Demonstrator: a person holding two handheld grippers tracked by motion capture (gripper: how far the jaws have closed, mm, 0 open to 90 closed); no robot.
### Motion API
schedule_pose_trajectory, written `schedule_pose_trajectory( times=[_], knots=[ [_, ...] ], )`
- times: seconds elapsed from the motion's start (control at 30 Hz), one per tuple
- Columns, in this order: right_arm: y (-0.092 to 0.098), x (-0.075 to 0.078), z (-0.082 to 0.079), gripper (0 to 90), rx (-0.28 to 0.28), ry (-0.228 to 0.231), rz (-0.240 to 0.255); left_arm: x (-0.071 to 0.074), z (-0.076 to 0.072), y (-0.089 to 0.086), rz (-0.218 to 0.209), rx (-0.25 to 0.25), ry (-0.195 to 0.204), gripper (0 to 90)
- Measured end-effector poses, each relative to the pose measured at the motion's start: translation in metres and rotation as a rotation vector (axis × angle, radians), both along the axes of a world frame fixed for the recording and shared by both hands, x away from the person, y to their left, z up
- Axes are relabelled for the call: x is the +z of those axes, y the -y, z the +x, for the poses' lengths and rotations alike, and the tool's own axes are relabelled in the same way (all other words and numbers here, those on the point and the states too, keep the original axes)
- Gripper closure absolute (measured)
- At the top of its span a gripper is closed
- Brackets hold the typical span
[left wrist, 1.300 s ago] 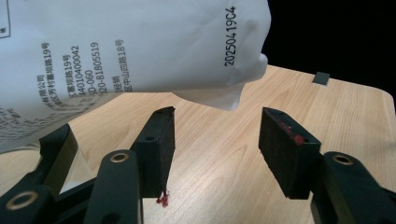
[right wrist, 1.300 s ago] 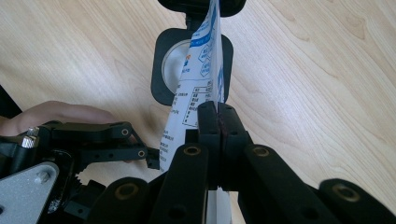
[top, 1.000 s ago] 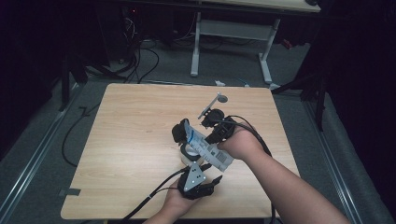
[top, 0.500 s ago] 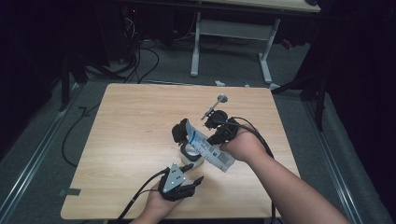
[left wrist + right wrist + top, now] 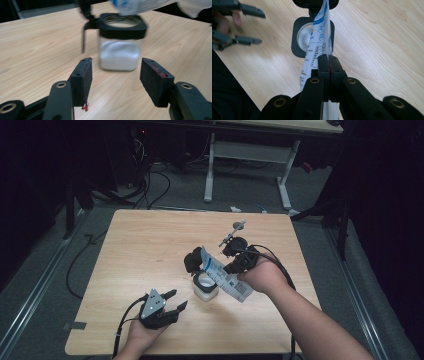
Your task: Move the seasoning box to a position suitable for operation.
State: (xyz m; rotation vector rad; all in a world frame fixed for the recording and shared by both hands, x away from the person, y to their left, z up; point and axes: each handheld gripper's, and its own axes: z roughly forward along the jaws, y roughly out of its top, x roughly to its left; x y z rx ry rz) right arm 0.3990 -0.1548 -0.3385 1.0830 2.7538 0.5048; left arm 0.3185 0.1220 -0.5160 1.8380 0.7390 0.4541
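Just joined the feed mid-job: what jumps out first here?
The right gripper pinches a white-and-blue pouch, tilted mouth-down over an open square jar of white powder at mid-table. The left gripper sits near the table's front edge, jaws open and empty, pointing at the jar.

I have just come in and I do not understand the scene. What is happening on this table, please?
A person works with two hand-held tongs. The right tongs are shut on a printed blue-and-white pouch, tilted with its upper end over the open jar, as if for pouring. The jar has a black collar, a flipped-back lid and white powder inside. The left tongs are open, apart from the jar and pointing at it, holding nothing.
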Motion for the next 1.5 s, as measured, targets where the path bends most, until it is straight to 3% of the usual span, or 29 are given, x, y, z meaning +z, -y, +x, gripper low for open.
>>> schedule_pose_trajectory(
  times=[0.13,0.27,0.5,1.07,1.5],
  knots=[
    [0.008,0.002,-0.001,90.0,-0.025,0.003,0.007,-0.002,0.006,-0.008,-0.009,0.028,-0.012,43.5],
    [0.018,0.004,0.0,90.0,-0.056,0.007,0.01,-0.001,0.007,-0.012,0.003,0.038,0.005,43.1],
    [0.037,0.001,0.002,90.0,-0.099,0.021,0.014,0.001,0.009,-0.018,-0.021,0.049,-0.003,43.0],
    [0.069,-0.027,0.002,90.0,-0.149,0.062,0.019,0.003,0.012,-0.031,-0.025,0.083,-0.008,42.6],
    [0.09,-0.048,0.0,90.0,-0.198,0.106,0.057,0.001,0.012,-0.035,-0.048,0.069,-0.016,40.7]
  ],
)
